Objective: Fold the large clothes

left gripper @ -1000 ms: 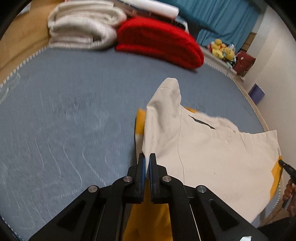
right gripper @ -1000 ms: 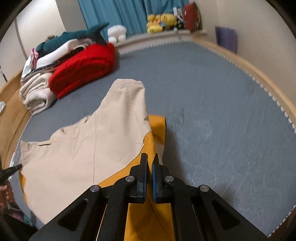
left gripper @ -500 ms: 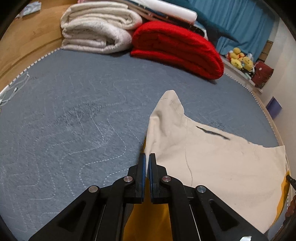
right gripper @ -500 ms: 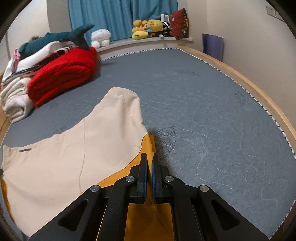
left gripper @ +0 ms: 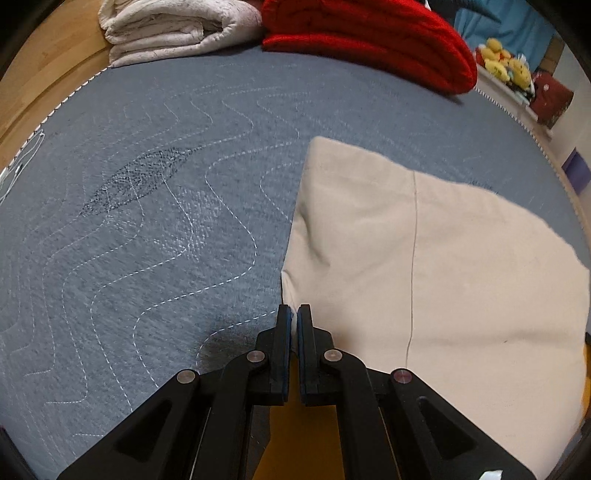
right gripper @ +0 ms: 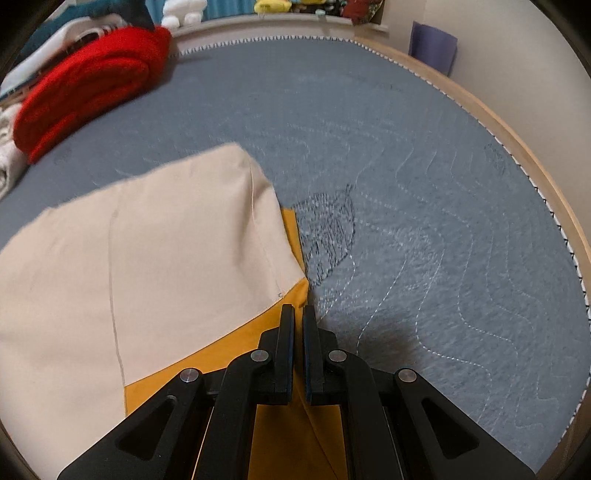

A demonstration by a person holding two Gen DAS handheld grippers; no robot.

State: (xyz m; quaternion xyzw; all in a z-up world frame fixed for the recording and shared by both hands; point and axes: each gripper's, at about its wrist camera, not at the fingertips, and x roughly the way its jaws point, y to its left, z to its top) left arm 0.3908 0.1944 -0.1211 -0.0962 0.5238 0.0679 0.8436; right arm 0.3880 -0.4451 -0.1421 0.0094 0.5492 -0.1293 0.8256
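Observation:
A large beige and mustard-yellow garment point(left gripper: 424, 273) lies on the grey quilted bed, beige side up; it also shows in the right wrist view point(right gripper: 147, 251). My left gripper point(left gripper: 294, 315) is shut on the garment's left edge, low over the bed. My right gripper point(right gripper: 299, 314) is shut on the garment's right edge, where yellow cloth point(right gripper: 236, 350) shows under the beige layer. Yellow cloth hangs below both grippers.
A rolled red blanket point(left gripper: 369, 33) and a folded cream blanket point(left gripper: 177, 29) lie at the bed's far side. Plush toys point(left gripper: 506, 62) sit on a ledge. The wooden bed rim point(right gripper: 524, 140) and a purple box point(right gripper: 432, 48) are at right.
Both grippers have lowered toward the bed with the garment held. The raised beige peak has flattened, and the garment now lies nearly flat on the bed.

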